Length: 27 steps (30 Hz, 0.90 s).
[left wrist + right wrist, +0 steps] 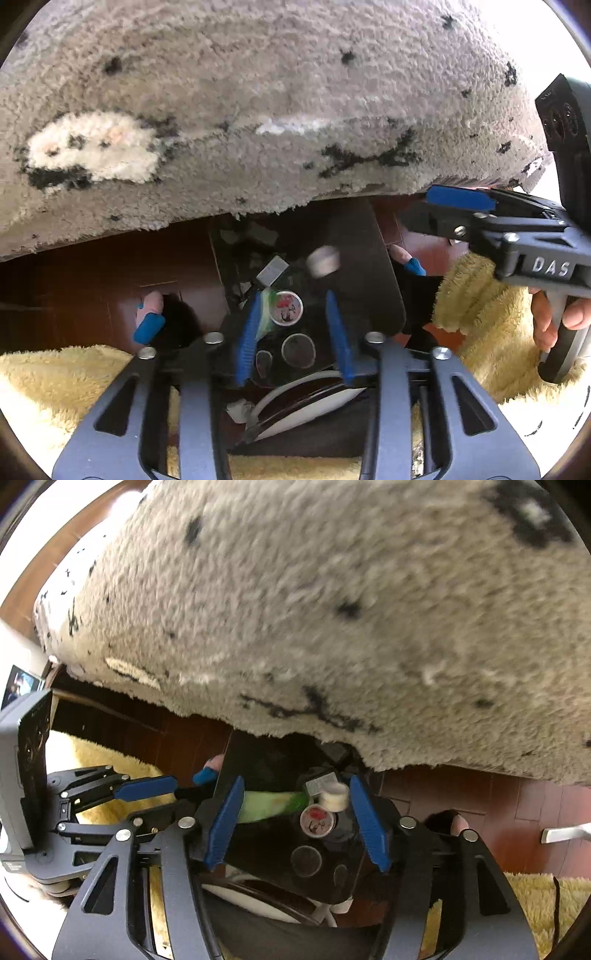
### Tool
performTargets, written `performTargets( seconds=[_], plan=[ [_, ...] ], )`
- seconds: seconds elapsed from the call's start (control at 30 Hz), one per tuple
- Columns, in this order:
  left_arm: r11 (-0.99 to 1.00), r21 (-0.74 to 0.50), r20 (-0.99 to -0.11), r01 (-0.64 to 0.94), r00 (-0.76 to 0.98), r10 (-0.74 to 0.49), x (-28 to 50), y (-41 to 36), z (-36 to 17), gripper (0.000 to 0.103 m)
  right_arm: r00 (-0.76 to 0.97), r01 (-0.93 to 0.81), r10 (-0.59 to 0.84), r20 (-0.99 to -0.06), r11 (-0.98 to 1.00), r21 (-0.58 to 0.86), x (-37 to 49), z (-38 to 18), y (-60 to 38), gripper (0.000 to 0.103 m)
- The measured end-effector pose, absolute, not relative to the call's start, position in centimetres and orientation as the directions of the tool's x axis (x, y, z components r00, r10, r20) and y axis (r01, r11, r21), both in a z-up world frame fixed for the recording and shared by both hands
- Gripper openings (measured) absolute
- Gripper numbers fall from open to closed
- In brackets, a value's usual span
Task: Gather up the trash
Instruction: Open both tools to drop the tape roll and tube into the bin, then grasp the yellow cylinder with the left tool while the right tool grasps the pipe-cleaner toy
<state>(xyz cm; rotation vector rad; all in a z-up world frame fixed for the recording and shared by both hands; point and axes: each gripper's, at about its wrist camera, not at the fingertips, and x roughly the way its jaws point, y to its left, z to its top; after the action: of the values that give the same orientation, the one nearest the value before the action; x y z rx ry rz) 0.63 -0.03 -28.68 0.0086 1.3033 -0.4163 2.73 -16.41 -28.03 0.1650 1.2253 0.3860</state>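
A black trash bag (362, 266) lies open on the dark wood floor, with trash inside: a round printed lid (285, 307), a small grey packet (272, 270) and a blurred white roll (324, 260) in mid-air above it. My left gripper (295, 332) is open over the bag, empty. My right gripper (295, 816) is open over the same bag (258, 760); a green wrapper (269, 805), the printed lid (317, 822) and the white roll (334, 795) lie between its fingers, not gripped. The right gripper shows at the right of the left wrist view (458, 206).
A grey shaggy rug (258, 110) with black marks fills the upper half of both views (332, 609). Yellow fluffy fabric (55, 380) lies at both sides. Blue-tipped toes (149, 314) stand beside the bag. A white plate edge (306, 406) sits below the fingers.
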Motion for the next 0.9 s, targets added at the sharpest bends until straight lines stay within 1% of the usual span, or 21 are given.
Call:
performTargets(
  seconds=[0.03,0.07,0.1,0.13,0.17,0.2,0.23,0.3,0.53,0.77,0.9],
  plan=[
    [0.928,-0.218,-0.934,0.302,0.213,-0.288,0.6,0.0,-28.3,0.046,0.296,-0.197,0.379,-0.877,0.922,0.332,2.7,-27.7,-16.6,0.065],
    [0.929,-0.208,-0.932,0.305,0.226,-0.283,0.6,0.1,-27.9,0.052,0.309,-0.196,0.384,-0.870,0.921,0.336,2.7,-27.4,-16.9,0.066],
    [0.930,-0.197,-0.930,0.309,0.243,-0.277,0.5,0.1,-27.4,0.059,0.328,-0.200,0.388,-0.862,0.920,0.338,2.7,-26.9,-17.1,0.070],
    [0.931,-0.186,-0.926,0.314,0.261,-0.272,0.5,0.1,-26.8,0.063,0.346,-0.203,0.389,-0.854,0.919,0.337,2.6,-26.4,-17.3,0.075],
    [0.931,-0.173,-0.922,0.322,0.279,-0.268,0.4,0.1,-26.1,0.070,0.370,-0.211,0.390,-0.843,0.919,0.332,2.6,-25.8,-17.5,0.077],
    [0.930,-0.162,-0.918,0.330,0.295,-0.264,0.3,0.0,-25.5,0.075,0.387,-0.219,0.390,-0.836,0.919,0.328,2.5,-25.3,-17.7,0.079],
    [0.929,-0.150,-0.914,0.338,0.311,-0.260,0.2,0.0,-24.9,0.077,0.404,-0.227,0.390,-0.827,0.919,0.322,2.4,-24.8,-17.8,0.079],
    [0.927,-0.130,-0.906,0.353,0.337,-0.256,0.0,0.0,-23.7,0.084,0.437,-0.243,0.388,-0.812,0.920,0.309,2.3,-23.7,-18.2,0.081],
    [0.924,-0.093,-0.863,0.372,0.433,-0.261,-0.1,0.9,-18.8,0.086,0.564,-0.300,0.357,-0.745,0.929,0.218,1.7,-19.4,-19.2,0.083],
    [0.933,-0.039,-0.803,0.357,0.545,-0.242,0.3,1.9,-14.0,0.087,0.647,-0.321,0.376,-0.663,0.923,0.210,1.9,-15.6,-21.1,0.083],
    [0.943,-0.015,-0.770,0.332,0.598,-0.223,1.4,2.6,-11.9,0.087,0.693,-0.297,0.345,-0.633,0.937,0.186,2.7,-13.9,-21.7,0.083]
  ],
)
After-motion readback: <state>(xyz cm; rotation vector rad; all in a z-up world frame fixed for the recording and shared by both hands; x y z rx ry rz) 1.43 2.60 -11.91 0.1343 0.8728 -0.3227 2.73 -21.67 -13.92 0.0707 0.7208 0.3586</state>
